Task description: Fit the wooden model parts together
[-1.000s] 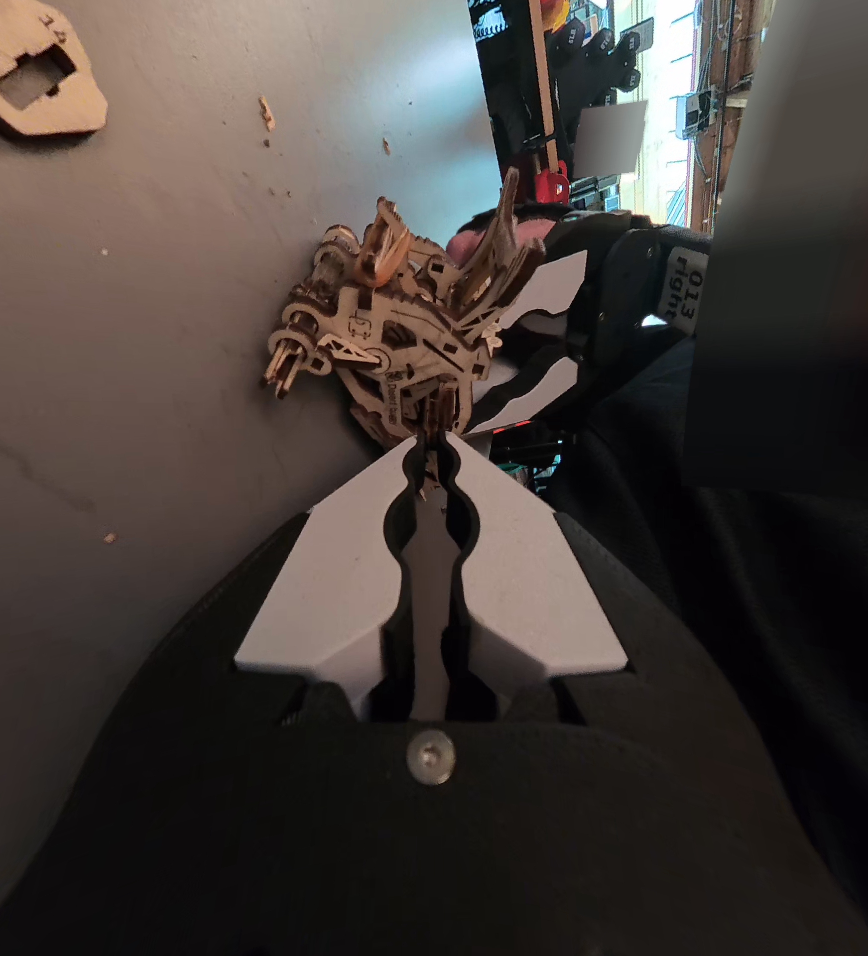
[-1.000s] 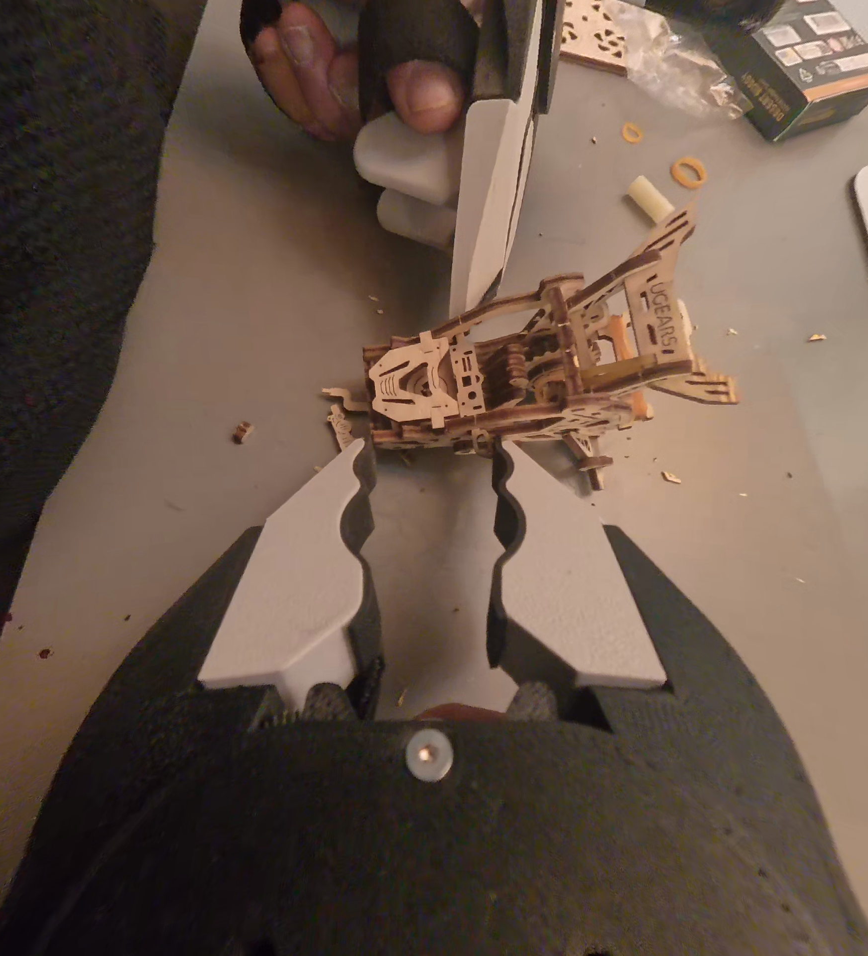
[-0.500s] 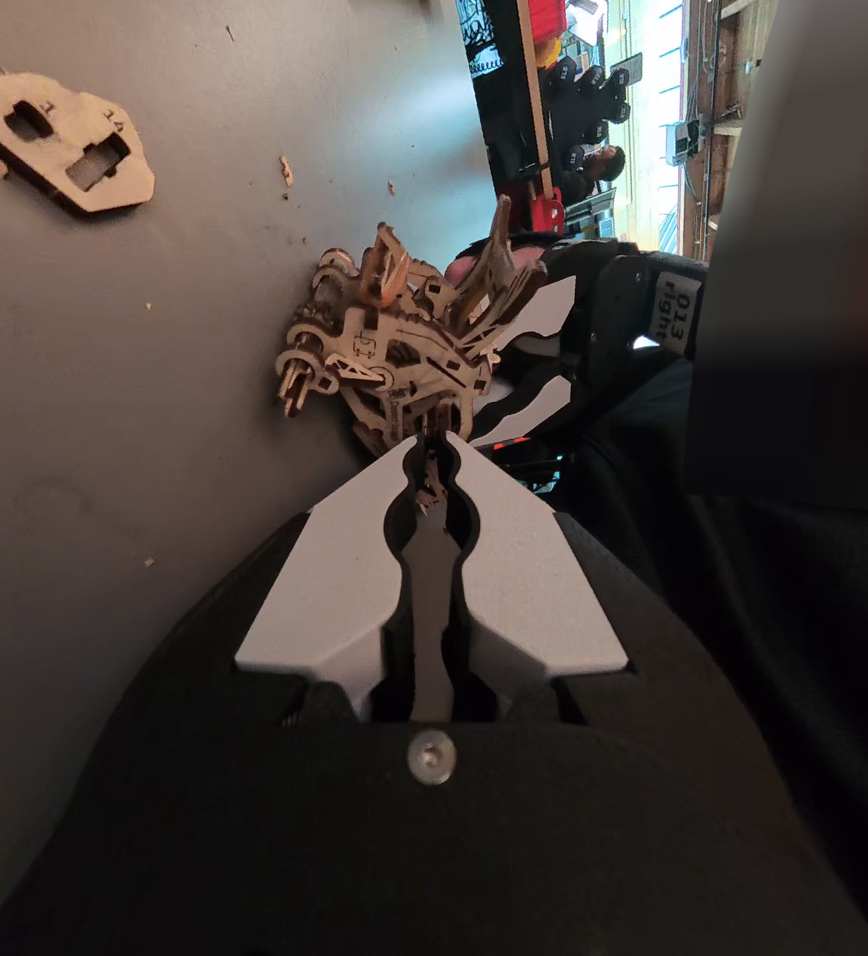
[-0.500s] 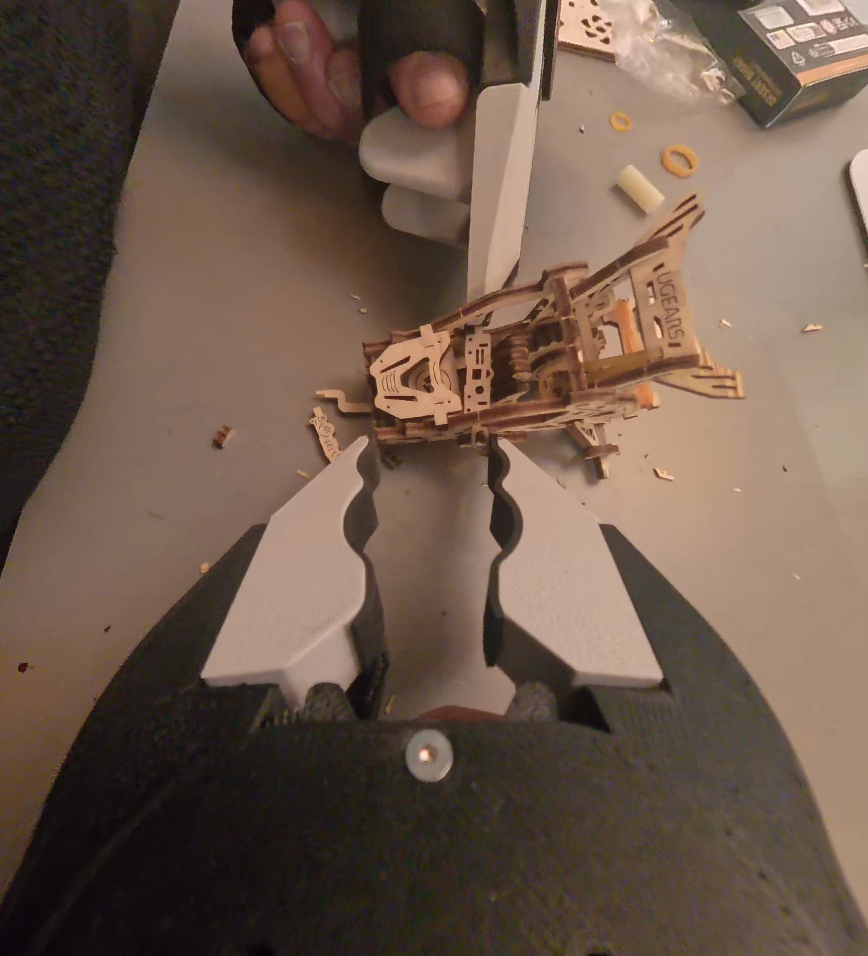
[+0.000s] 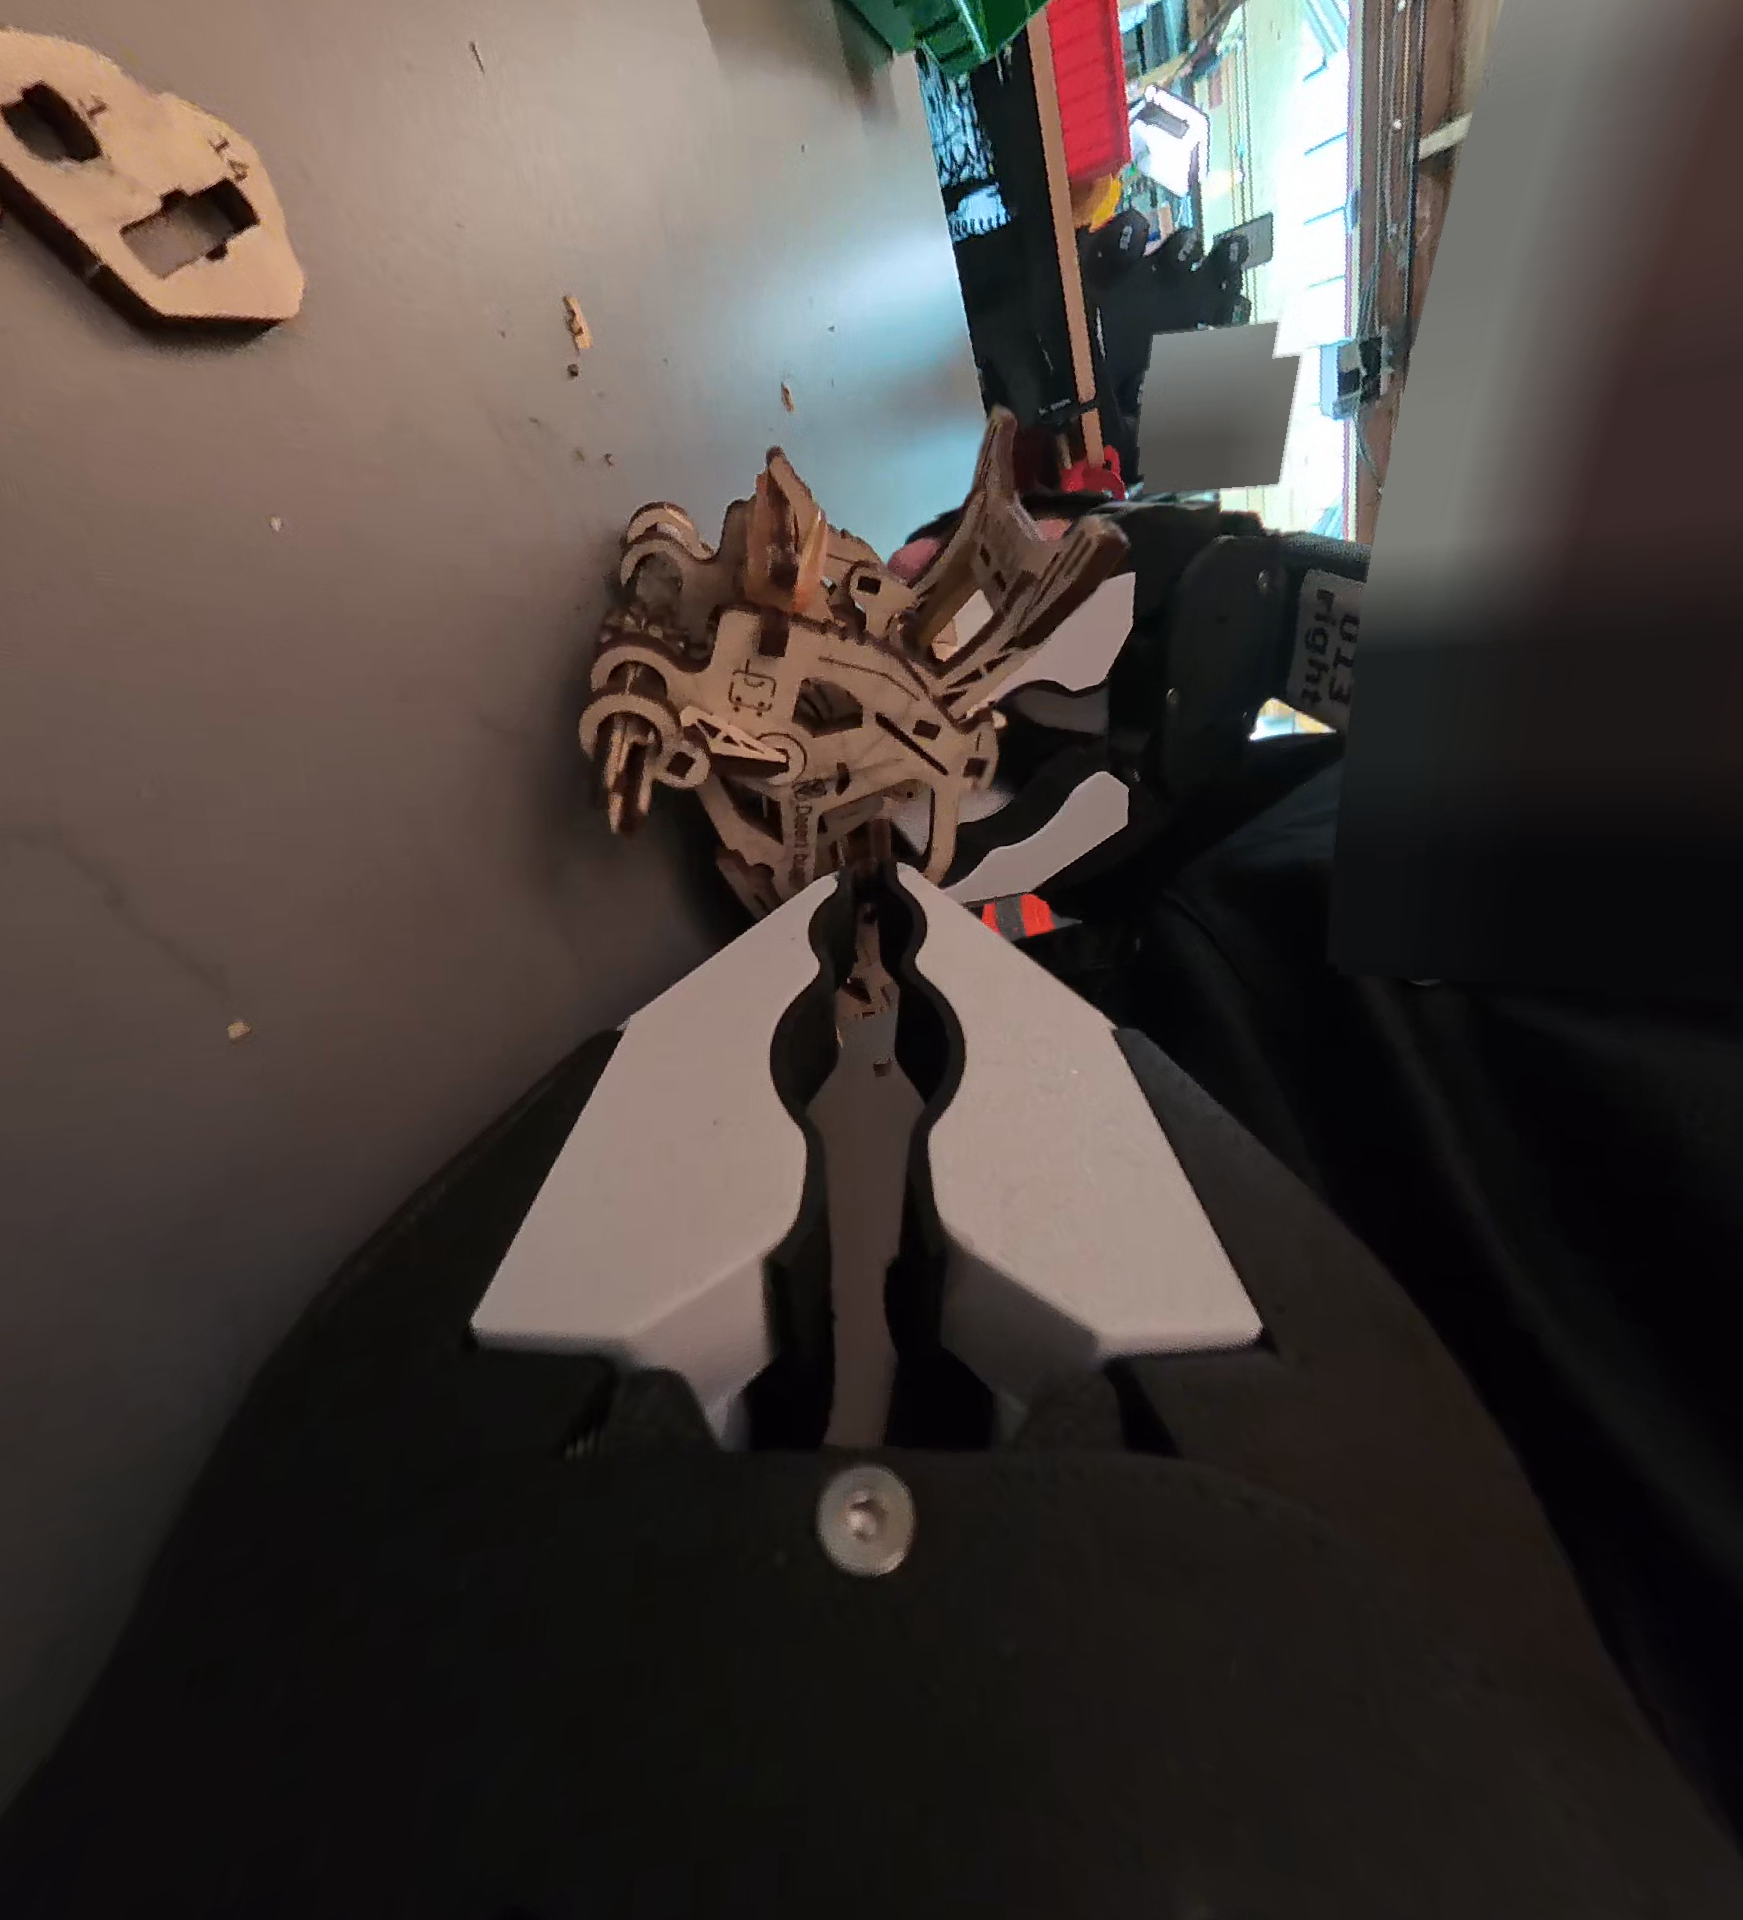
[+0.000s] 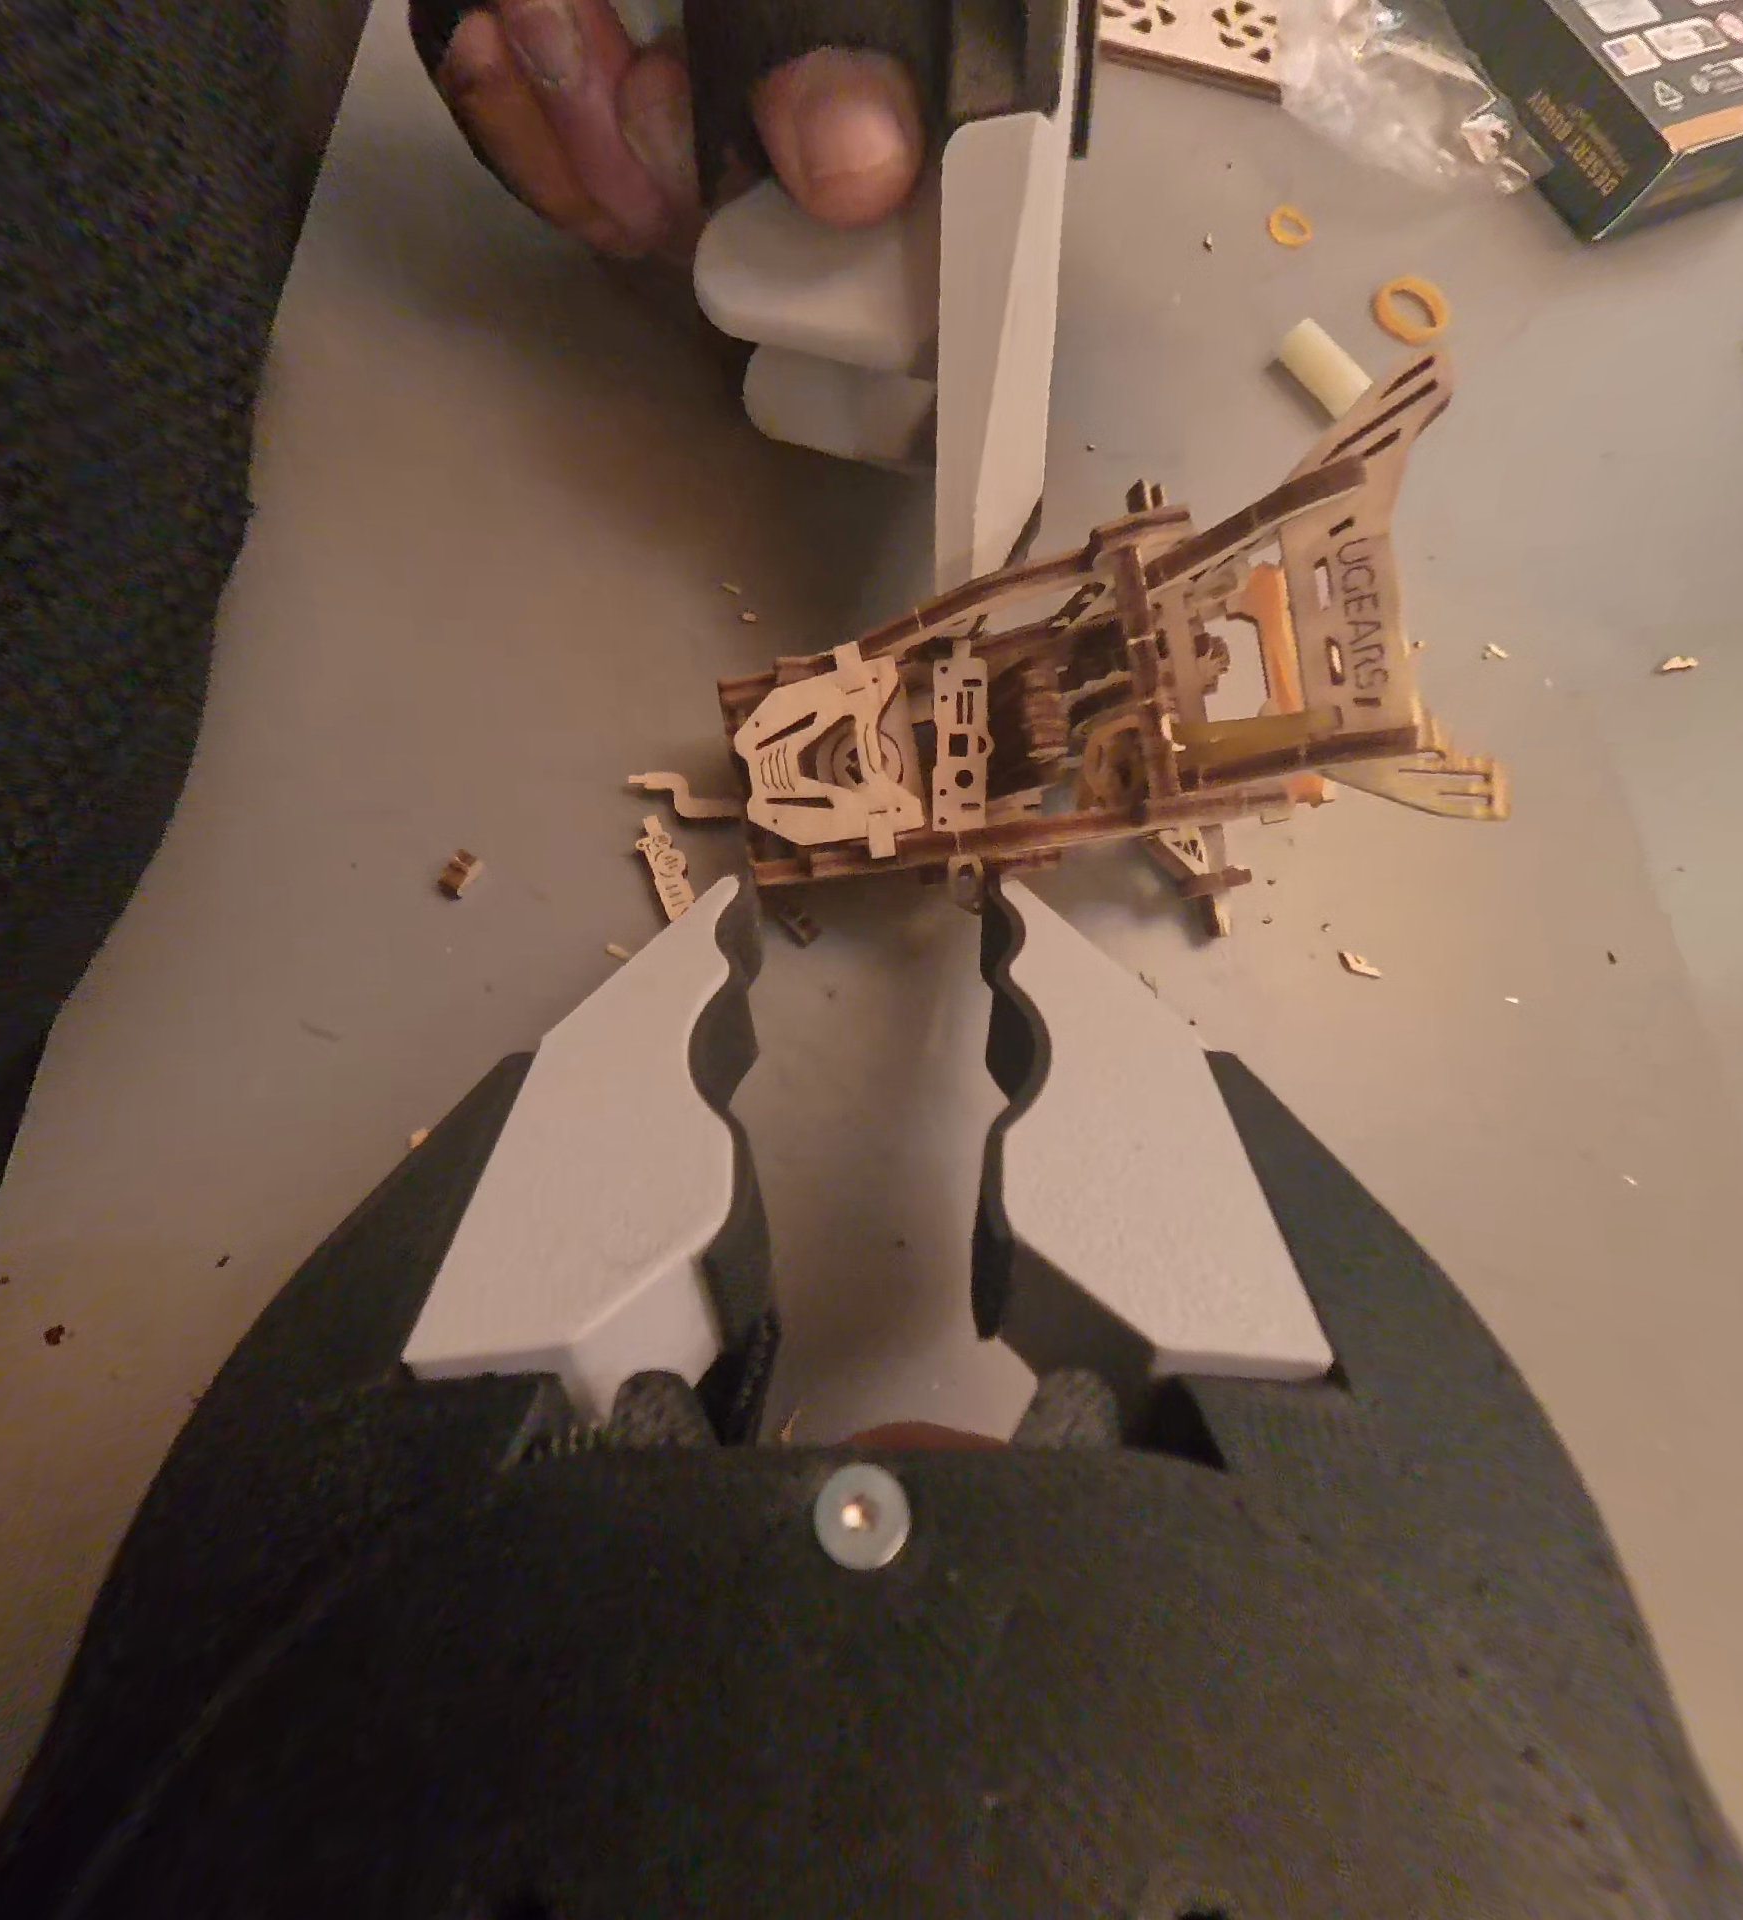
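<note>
The wooden model (image 6: 1075, 717) is pale laser-cut plywood with dark scorched edges. The right gripper (image 6: 867, 904) has matt, grainy light-grey plastic fingers (image 6: 618, 1164) on a rough black body with a shiny metal screw (image 6: 860, 1528). The table (image 6: 1366, 1195) is smooth, matt grey, and the box (image 6: 1656, 114) is glossy cardboard.

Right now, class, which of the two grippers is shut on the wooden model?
The left gripper: its jaws pinch a thin edge of the wooden model. The right gripper is open, with clear space between its jaws.
</note>
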Tool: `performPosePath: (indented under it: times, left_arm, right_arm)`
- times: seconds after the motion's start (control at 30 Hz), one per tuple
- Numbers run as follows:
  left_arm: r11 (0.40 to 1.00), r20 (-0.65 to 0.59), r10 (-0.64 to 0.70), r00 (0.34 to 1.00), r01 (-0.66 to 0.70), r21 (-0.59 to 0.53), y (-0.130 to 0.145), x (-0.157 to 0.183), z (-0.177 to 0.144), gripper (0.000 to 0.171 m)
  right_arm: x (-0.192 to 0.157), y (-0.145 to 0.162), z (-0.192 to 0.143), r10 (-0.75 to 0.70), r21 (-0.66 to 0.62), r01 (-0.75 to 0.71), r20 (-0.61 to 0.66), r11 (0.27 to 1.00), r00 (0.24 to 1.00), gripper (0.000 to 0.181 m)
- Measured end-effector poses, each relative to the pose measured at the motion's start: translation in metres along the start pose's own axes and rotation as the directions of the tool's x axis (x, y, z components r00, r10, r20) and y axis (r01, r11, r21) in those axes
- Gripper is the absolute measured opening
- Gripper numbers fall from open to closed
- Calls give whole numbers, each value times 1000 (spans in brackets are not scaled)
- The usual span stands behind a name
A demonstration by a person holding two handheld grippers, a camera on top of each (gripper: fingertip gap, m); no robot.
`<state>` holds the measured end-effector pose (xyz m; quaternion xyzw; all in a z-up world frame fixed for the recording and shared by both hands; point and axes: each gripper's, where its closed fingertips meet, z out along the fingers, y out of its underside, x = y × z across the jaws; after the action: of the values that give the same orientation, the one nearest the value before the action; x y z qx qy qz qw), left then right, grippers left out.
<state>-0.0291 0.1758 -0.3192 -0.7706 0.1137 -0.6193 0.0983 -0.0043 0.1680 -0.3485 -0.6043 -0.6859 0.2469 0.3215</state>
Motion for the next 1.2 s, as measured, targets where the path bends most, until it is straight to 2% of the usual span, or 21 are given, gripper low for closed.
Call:
performPosePath:
  times: [0.37,0.43,0.83,1.1,1.2]
  left_arm:
    - [997,13,-43,999,42,70,1,0,-2,1]
    - [996,9,-52,999,51,72,3,0,-1,1]
    - [991,7,-93,996,92,94,5,-1,-4,1]
    - [997,33,-28,999,26,71,7,-1,-7,3]
    - [997,99,66,993,-70,36,11,-2,-12,20]
  right_arm:
    - [0,-1,0,26,-3,-26,12,1000,1000,41]
    - [0,-2,0,36,-3,-36,15,999,999,46]
    - [-5,-5,0,0,8,0,32,1000,999,39]
    - [-6,-6,1,-13,8,13,33,1000,999,38]
    - [-6,-7,1,-11,14,10,37,1000,999,38]
